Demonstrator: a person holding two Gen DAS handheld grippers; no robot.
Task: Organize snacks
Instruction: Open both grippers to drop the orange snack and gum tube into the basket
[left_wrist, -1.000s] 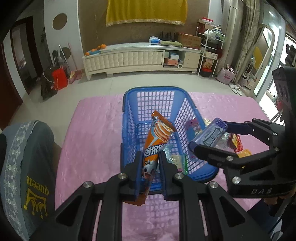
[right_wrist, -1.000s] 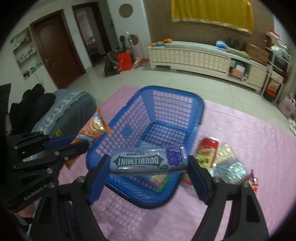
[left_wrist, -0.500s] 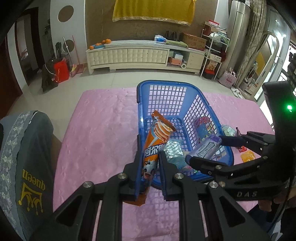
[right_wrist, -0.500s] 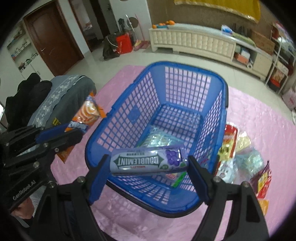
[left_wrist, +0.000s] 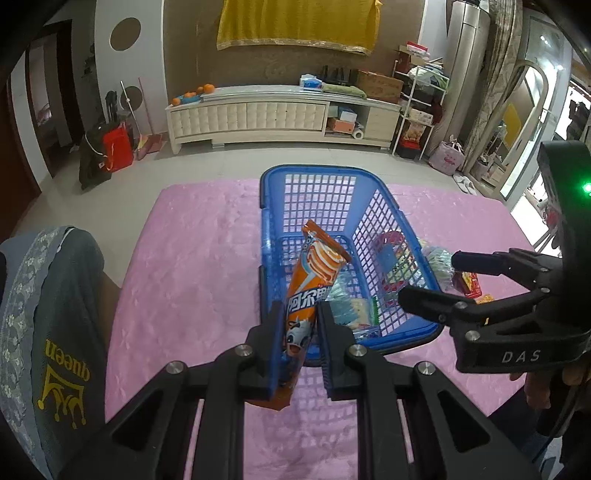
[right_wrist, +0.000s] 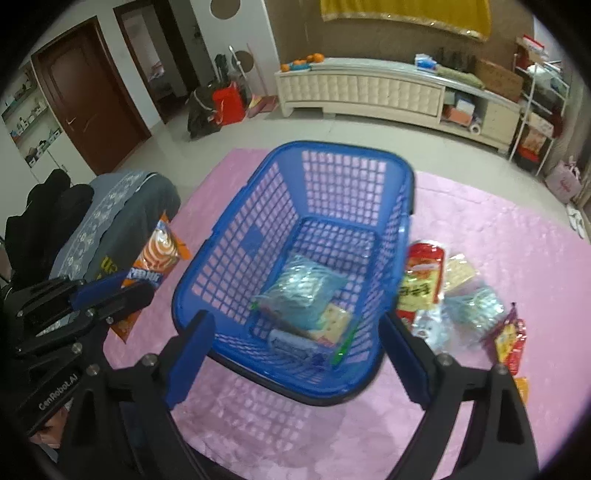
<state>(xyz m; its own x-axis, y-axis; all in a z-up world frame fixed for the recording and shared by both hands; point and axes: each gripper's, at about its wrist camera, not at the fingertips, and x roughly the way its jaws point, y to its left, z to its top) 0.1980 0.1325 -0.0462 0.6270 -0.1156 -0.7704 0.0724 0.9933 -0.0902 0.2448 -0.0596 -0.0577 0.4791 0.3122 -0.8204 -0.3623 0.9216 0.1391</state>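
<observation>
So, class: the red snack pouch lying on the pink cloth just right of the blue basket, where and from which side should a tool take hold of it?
Grip the red snack pouch across its narrow width, near its far red end, coming from above. It lies flat with its left edge close against the blue basket wall and clear packets crowd its near end, so a side approach looks blocked.

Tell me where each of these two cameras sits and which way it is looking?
Left wrist view: sits on the left gripper, looking down along its fingers at the blue basket; the gripper pinches an orange snack packet.
Right wrist view: sits on the right gripper, looking down into the basket from nearer; its jaws are opening, nothing between them.
Shared: basket, pink cloth, white cabinet, and each view shows the other gripper.
</observation>
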